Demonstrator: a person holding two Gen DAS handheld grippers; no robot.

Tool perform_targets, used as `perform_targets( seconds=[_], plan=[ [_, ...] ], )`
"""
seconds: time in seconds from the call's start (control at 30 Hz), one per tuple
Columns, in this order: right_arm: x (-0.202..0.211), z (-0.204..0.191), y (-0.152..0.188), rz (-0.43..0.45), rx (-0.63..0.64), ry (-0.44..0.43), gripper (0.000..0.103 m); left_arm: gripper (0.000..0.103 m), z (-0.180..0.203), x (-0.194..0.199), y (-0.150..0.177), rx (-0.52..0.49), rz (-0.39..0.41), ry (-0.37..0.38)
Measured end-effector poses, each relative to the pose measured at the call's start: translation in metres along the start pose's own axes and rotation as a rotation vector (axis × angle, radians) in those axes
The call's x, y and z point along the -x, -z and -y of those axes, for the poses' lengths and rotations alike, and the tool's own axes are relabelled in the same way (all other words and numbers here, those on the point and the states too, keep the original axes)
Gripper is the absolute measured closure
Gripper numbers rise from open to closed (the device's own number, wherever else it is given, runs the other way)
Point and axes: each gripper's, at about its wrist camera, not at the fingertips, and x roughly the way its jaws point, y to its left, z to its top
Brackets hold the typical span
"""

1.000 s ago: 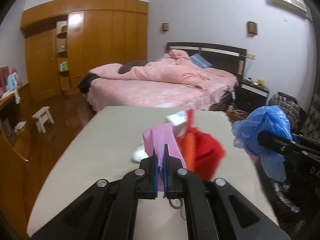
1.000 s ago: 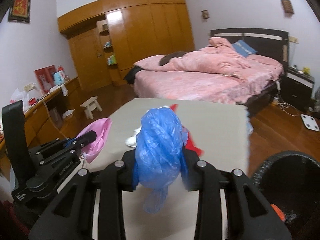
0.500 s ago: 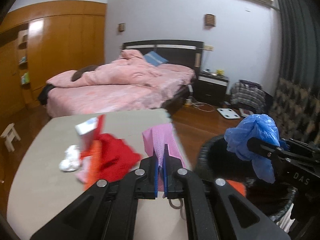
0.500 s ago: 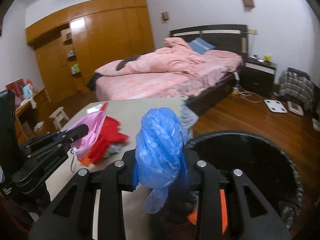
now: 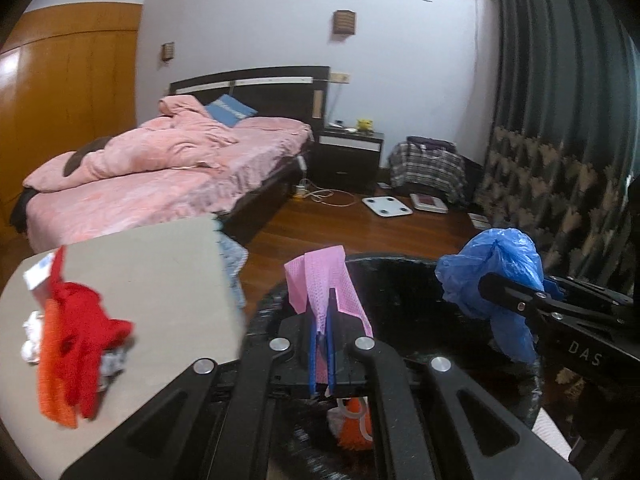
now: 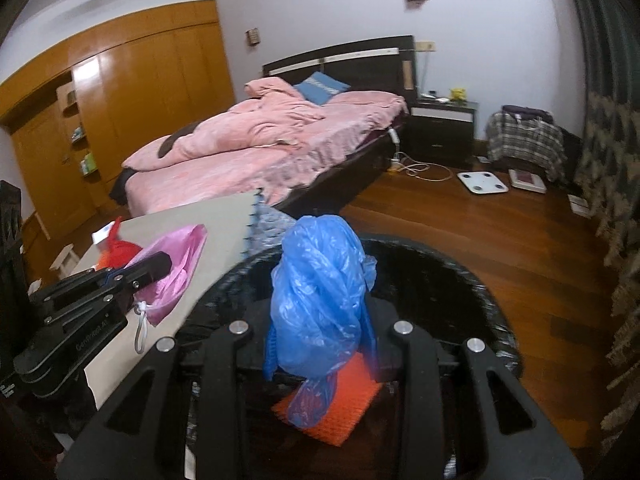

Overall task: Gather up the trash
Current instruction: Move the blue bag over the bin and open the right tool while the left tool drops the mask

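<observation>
My left gripper (image 5: pixel 320 320) is shut on a pink mesh bag (image 5: pixel 320 280) and holds it over the near rim of a black round trash bin (image 5: pixel 400 280). My right gripper (image 6: pixel 320 320) is shut on a crumpled blue plastic bag (image 6: pixel 320 300) above the bin's (image 6: pixel 460 288) opening. An orange mesh piece (image 6: pixel 340 404) lies inside the bin. The blue bag (image 5: pixel 496 272) and the right gripper's fingers (image 5: pixel 504 292) show at the right of the left wrist view; the pink bag (image 6: pixel 172 264) shows at the left of the right wrist view.
A grey table (image 5: pixel 152 272) at the left bears a red and orange mesh heap (image 5: pixel 76 336), white crumpled paper (image 5: pixel 30 332) and a small white packet (image 5: pixel 38 276). A pink bed (image 5: pixel 168 168), nightstand (image 5: pixel 348 156), floor scale (image 5: pixel 386 206) and dark curtain (image 5: pixel 560 120) lie beyond.
Both grippers have swung right, away from the table, and now hang over the black bin with their bags still held. The table trash has slid to the left of view.
</observation>
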Motion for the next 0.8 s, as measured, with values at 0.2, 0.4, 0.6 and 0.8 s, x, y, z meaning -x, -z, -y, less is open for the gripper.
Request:
perform_targets(
  seconds=[0.2, 0.4, 0.6, 0.8],
  plan=[
    [0.002, 0.020, 0.006, -0.002, -0.028, 0.047, 0.061, 0.082, 0.015, -0.021, -0.004, 0.003, -0.044, 0.084],
    [0.006, 0.027, 0.009, 0.018, -0.051, 0.083, 0.029, 0.054, 0.006, -0.017, -0.003, 0.019, -0.044, 0.072],
    [0.012, 0.014, 0.006, 0.057, -0.055, 0.078, 0.006, 0.029, -0.028, 0.013, -0.001, 0.030, 0.015, -0.031],
    [0.006, -0.024, -0.001, 0.060, -0.020, -0.003, 0.005, 0.021, -0.083, 0.050, 0.012, 0.063, 0.048, -0.195]
  ],
)
